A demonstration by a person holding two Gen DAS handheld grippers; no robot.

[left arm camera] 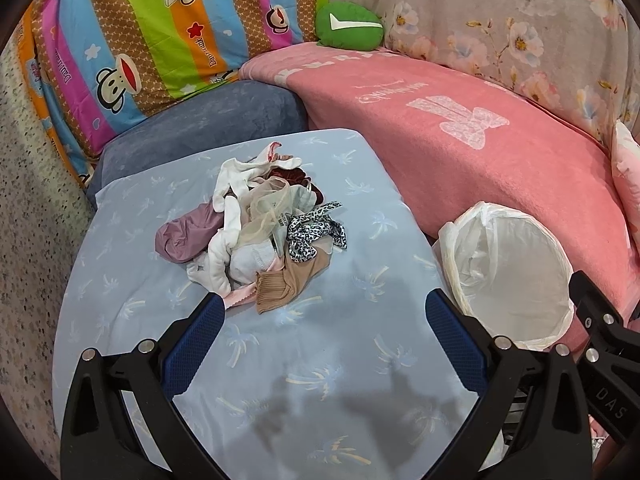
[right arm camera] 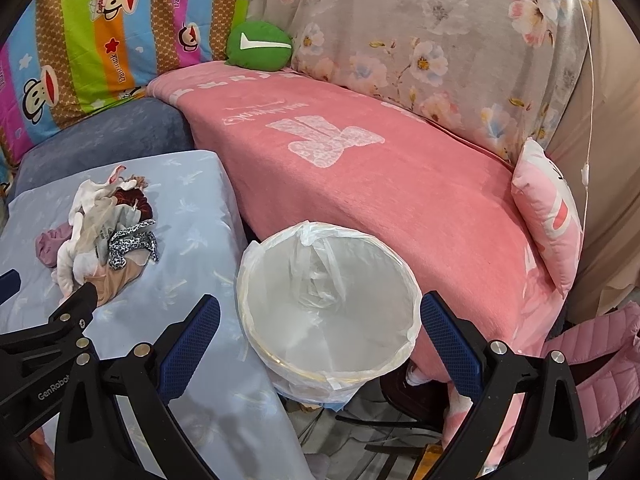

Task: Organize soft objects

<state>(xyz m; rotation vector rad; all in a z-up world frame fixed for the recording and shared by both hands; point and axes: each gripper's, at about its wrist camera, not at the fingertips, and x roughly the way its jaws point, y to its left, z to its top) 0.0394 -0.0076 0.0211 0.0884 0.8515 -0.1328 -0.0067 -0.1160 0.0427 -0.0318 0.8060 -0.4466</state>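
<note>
A tangled pile of soft garments [left arm camera: 256, 224] lies on a light blue palm-print surface [left arm camera: 320, 360]: white, mauve, tan, dark red and leopard-print pieces. My left gripper [left arm camera: 322, 312] hovers just in front of the pile, open, with nothing between its blue pads. To the right stands a round bin lined with a white plastic bag [right arm camera: 328, 304]; it holds nothing but the liner. My right gripper [right arm camera: 320, 320] is open above the bin's near rim. The same pile [right arm camera: 100, 232] shows at the left of the right wrist view.
A pink blanket [left arm camera: 480, 140] covers the sofa seat behind the bin. A green cushion [left arm camera: 348, 24], a striped cartoon quilt [left arm camera: 140, 32] and a floral cover [right arm camera: 420, 32] lie at the back. A pink pillow [right arm camera: 548, 208] and pink padded jacket [right arm camera: 600, 368] sit right.
</note>
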